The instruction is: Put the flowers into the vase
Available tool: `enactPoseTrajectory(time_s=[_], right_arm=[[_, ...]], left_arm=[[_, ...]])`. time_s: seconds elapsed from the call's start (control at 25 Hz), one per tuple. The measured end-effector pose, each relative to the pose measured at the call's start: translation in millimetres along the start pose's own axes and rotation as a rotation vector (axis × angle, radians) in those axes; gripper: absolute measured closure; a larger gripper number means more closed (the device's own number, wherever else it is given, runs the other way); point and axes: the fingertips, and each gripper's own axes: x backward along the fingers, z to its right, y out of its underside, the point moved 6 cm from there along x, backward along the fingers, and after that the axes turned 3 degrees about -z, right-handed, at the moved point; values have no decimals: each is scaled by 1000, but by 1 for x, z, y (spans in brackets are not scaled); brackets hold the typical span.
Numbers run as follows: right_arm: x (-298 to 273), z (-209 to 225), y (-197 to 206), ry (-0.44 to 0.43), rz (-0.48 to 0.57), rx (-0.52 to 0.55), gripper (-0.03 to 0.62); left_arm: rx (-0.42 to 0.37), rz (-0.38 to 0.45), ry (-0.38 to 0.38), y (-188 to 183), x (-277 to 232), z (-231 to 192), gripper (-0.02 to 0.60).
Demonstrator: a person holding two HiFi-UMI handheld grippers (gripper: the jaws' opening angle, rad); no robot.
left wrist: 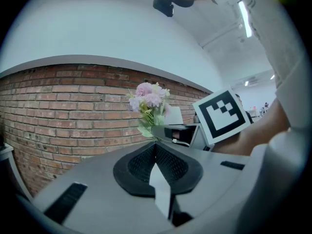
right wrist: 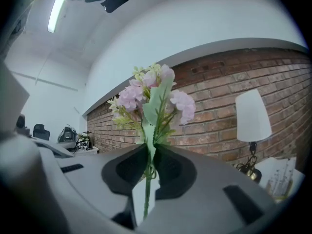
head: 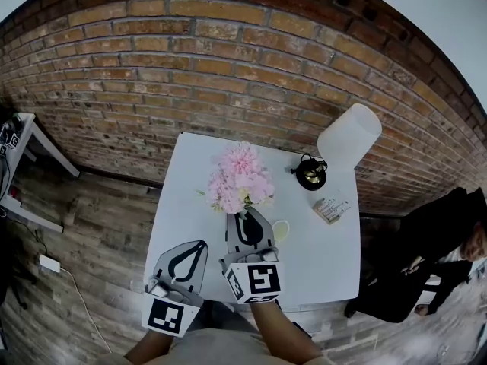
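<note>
A bunch of pink flowers (head: 240, 177) with green stems hangs over the middle of the white table (head: 327, 265). My right gripper (head: 245, 217) is shut on the stems. In the right gripper view the stems (right wrist: 147, 179) run down between the closed jaws and the blooms (right wrist: 151, 94) rise above them. A pale round-rimmed vessel (head: 281, 230) stands on the table just right of that gripper, partly hidden by it. My left gripper (head: 200, 245) is to the left over the table's front part, jaws together with nothing in them (left wrist: 155, 144). From its view the flowers (left wrist: 148, 99) show ahead.
A lamp with a white shade (head: 350, 135) and a dark round base (head: 310, 172) stands at the table's far right corner. A small box (head: 332, 209) lies near the right edge. A brick wall (head: 228, 59) is behind the table. A person in black (head: 434, 257) is at the right.
</note>
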Motion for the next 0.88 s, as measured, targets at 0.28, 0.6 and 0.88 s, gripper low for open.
enactPoseTrajectory(time_s=[0.28, 0.6, 0.88], right_arm=[[18, 12, -20, 20, 60, 0, 549], [40, 28, -43, 49, 124, -5, 549], [63, 47, -66, 95, 180, 17, 549]], left_arm=[[-16, 11, 47, -5, -9, 13, 578], [-30, 24, 100, -11, -19, 31, 578], [-27, 33, 137, -17, -26, 47, 578]])
